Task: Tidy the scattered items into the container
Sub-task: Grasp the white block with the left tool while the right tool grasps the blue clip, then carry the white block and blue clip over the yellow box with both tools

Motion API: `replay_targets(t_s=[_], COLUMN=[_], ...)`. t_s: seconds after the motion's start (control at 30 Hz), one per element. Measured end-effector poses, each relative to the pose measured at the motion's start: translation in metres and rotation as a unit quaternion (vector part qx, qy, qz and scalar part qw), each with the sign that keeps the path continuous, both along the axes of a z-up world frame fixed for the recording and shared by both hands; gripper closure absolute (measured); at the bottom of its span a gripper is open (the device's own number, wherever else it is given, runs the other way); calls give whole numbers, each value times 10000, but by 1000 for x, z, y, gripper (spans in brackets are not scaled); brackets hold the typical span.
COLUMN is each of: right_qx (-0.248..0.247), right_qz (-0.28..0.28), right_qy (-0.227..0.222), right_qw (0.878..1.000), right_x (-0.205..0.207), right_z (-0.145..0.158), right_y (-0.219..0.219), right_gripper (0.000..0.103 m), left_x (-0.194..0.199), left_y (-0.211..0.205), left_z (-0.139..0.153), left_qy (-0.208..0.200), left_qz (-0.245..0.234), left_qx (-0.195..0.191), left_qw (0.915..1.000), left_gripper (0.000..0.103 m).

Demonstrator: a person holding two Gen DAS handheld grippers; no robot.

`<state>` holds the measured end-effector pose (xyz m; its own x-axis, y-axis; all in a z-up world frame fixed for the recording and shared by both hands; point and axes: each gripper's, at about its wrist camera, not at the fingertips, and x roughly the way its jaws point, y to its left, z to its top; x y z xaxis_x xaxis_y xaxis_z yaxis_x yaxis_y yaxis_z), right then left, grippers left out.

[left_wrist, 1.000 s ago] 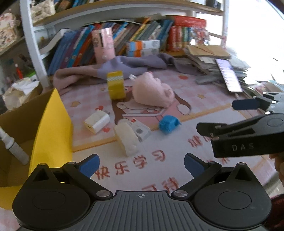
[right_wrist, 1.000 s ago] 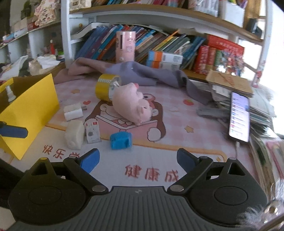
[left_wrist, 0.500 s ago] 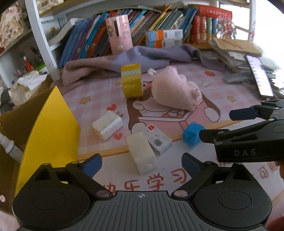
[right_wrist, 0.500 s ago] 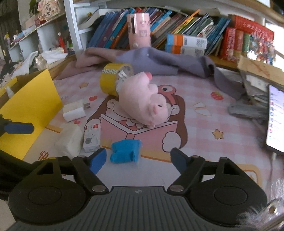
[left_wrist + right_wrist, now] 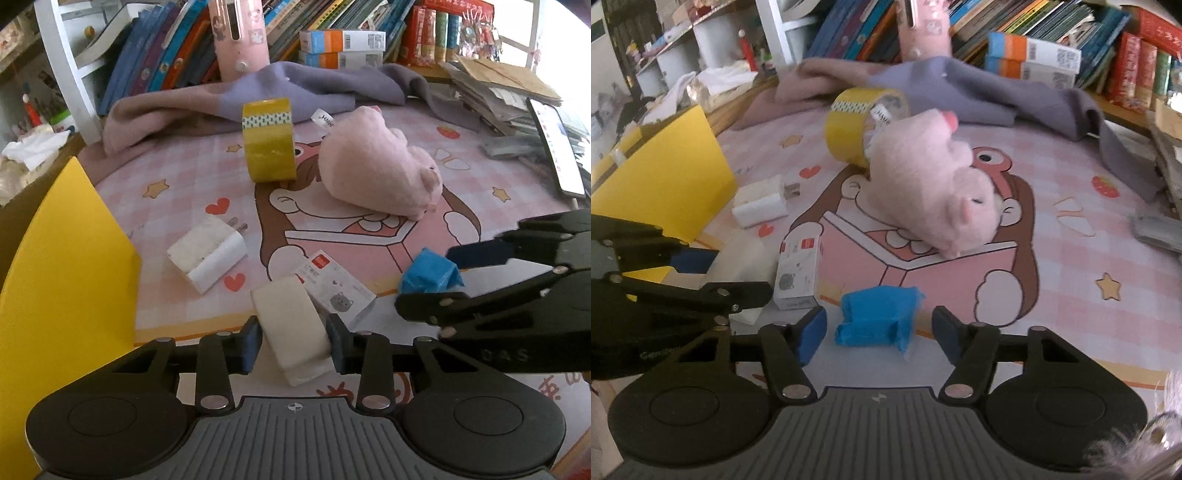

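My left gripper (image 5: 293, 347) has its jaws closing, and both blue pads touch the sides of a cream-white block (image 5: 291, 325) lying on the pink mat. My right gripper (image 5: 879, 332) is closing too. A crumpled blue piece (image 5: 875, 317) lies between its fingers with a gap on each side. Beside these lie a small white box with a red label (image 5: 336, 288), a white charger plug (image 5: 207, 251), a yellow tape roll (image 5: 269, 144) and a pink plush toy (image 5: 376, 166). The cardboard box with a yellow flap (image 5: 66, 258) stands at the left.
A purple-grey cloth (image 5: 314, 88) is bunched along the back in front of shelves of books. A phone (image 5: 554, 147) rests on a paper stack at the right. The right gripper (image 5: 428, 280) reaches in beside the left one.
Both grippers have come down and forward onto the mat. The left jaws have closed in around the cream block, and the right jaws have narrowed around the blue piece.
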<state>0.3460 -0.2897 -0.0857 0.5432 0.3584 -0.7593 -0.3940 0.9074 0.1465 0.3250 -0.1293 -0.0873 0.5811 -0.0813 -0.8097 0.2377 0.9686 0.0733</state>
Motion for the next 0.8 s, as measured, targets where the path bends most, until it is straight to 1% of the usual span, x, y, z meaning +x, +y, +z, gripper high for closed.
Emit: replay_targets(t_s=[0.03, 0.1, 0.2, 0.33, 0.57, 0.8], right_qx=[-22, -104, -117, -52, 28, 78], right_qz=[8, 7, -3, -64, -160, -173], right_qy=[-51, -139, -171, -189, -310, -484], right_qw=[10000, 9998, 9998, 9998, 9994, 9986], right_x=[1, 2, 2, 0, -13, -45], right_z=[0, -1, -1, 3, 17, 40], right_y=[1, 2, 2, -2, -7, -8], right_gripper=[46, 57, 60, 61, 61, 61], left_x=[0, 1, 0, -3, -20, -49], left_y=[1, 3, 5, 7, 11, 18], left_z=[0, 1, 4, 9, 31, 49], left_qy=[11, 33, 56, 66, -179, -193], left_qz=[11, 34, 82, 106, 53, -195], left_qx=[-37, -103, -186, -412, -642, -808], left_qw=[10000, 9999, 9998, 9991, 9978, 9963], left_gripper=[69, 71, 73, 75, 76, 76])
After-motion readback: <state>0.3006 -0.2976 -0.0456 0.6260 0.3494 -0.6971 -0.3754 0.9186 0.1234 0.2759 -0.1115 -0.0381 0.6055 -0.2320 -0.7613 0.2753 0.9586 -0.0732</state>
